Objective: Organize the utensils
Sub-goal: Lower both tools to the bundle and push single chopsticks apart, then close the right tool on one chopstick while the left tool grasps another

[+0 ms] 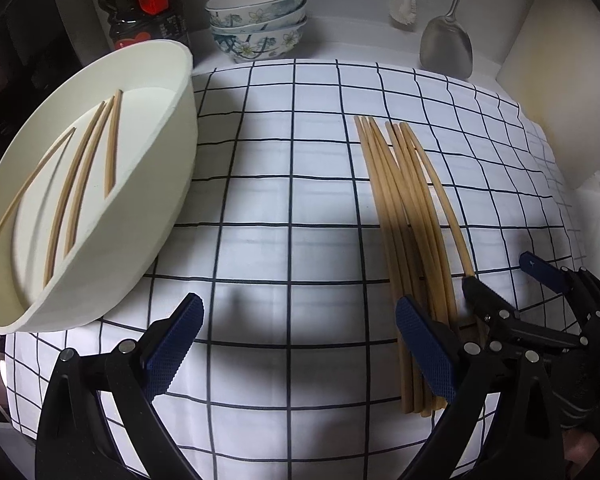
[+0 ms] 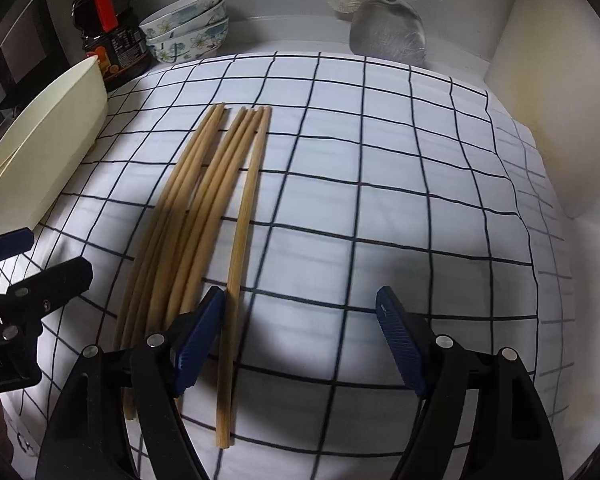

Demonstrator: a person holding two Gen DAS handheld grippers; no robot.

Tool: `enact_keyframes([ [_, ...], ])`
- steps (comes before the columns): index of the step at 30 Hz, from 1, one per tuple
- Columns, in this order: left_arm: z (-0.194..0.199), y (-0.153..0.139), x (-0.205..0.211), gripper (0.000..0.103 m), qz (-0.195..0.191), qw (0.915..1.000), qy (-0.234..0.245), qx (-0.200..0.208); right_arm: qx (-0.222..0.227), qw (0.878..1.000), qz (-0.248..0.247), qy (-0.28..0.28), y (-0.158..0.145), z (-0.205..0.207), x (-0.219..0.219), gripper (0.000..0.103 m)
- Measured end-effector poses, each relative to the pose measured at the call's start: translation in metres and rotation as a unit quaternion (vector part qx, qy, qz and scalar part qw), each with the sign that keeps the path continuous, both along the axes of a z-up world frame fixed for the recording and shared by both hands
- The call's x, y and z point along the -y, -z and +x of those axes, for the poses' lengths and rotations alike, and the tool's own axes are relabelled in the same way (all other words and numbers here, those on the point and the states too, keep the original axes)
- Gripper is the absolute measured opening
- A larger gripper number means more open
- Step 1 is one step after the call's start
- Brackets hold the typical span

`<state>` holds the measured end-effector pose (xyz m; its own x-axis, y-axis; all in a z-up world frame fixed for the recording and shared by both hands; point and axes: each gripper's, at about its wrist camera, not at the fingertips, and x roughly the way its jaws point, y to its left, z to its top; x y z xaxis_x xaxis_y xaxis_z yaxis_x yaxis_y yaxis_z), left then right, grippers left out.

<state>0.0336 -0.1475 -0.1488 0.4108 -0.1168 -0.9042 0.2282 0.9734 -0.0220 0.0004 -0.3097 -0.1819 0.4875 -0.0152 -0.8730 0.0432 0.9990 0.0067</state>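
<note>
Left wrist view: left gripper (image 1: pixel 300 344) spread wide over checked cloth (image 1: pixel 284 200), pinching nothing; four chopsticks (image 1: pixel 84 184) inside cream tub (image 1: pixel 172 152); loose chopstick bundle (image 1: pixel 412 216) on cloth, beside right pad.

Right wrist view: right gripper (image 2: pixel 300 344) spread, empty; bundle (image 2: pixel 204 216) by left pad, one stick between the jaws.

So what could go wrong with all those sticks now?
1. The right gripper stands open with one chopstick between its fingers, close beside the chopstick pile. Closing might nudge or catch a neighbour too.
2. The left gripper hangs open right beside it, with one finger over the pile's ends, so the two grippers could bump.
3. The white basin leans tilted on the checked cloth, so it may rock when more go in.
</note>
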Motion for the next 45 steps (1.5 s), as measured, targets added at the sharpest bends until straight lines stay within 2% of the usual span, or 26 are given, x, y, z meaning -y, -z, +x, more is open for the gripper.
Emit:
enact_keyframes([
  [9,0.005,0.02,0.016,0.095,0.012,0.9998,0.006,-0.015,0.006,1.0,0.005,0.014,-0.001,0.003,0.023,0.074],
  [18,0.008,0.025,0.016,0.098,0.009,0.9998,-0.002,-0.016,0.013,1.0,0.009,0.008,-0.001,0.002,0.024,0.074],
  [19,0.009,0.027,0.018,0.097,0.019,0.9997,-0.003,-0.017,0.014,1.0,0.008,0.007,-0.001,0.002,0.024,0.074],
  [21,0.01,0.028,0.019,0.098,0.028,0.9996,-0.004,-0.009,0.015,1.0,0.005,0.002,-0.001,0.003,0.022,0.074],
  [27,0.022,0.028,0.02,0.096,0.024,0.9996,-0.016,-0.001,0.028,1.0,-0.009,-0.003,0.0,0.01,0.02,0.073],
  [29,0.025,0.027,0.021,0.09,0.019,0.9997,-0.013,0.005,0.032,0.999,-0.011,-0.013,-0.001,0.012,0.017,0.066],
  [30,0.026,0.025,0.023,0.084,0.016,0.9998,-0.012,0.008,0.035,0.999,-0.006,-0.021,-0.001,0.015,0.016,0.06],
  [32,0.029,0.022,0.028,0.072,0.012,0.9998,-0.006,0.012,0.037,0.999,-0.003,-0.028,-0.002,0.018,0.013,0.055],
  [34,0.03,0.02,0.031,0.052,0.01,0.9998,0.0,0.017,0.037,0.999,-0.003,-0.037,-0.003,0.021,0.01,0.045],
  [35,0.031,0.018,0.033,0.046,0.008,0.9998,0.004,0.019,0.036,0.998,-0.003,-0.043,-0.003,0.023,0.007,0.042],
  [37,0.032,0.016,0.038,0.021,0.006,0.9997,0.013,0.019,0.034,0.998,-0.004,-0.055,-0.004,0.025,0.001,0.022],
  [39,0.033,0.016,0.041,0.008,0.002,0.9997,0.019,0.015,0.033,0.997,-0.012,-0.067,-0.005,0.026,-0.006,0.007],
  [41,0.034,0.016,0.042,0.007,0.0,0.9997,0.02,0.013,0.031,0.997,-0.02,-0.067,-0.005,0.026,-0.01,0.006],
  [45,0.03,0.016,0.036,0.007,-0.007,0.9997,0.023,0.004,0.026,0.998,0.016,-0.05,-0.006,0.024,-0.001,0.006],
])
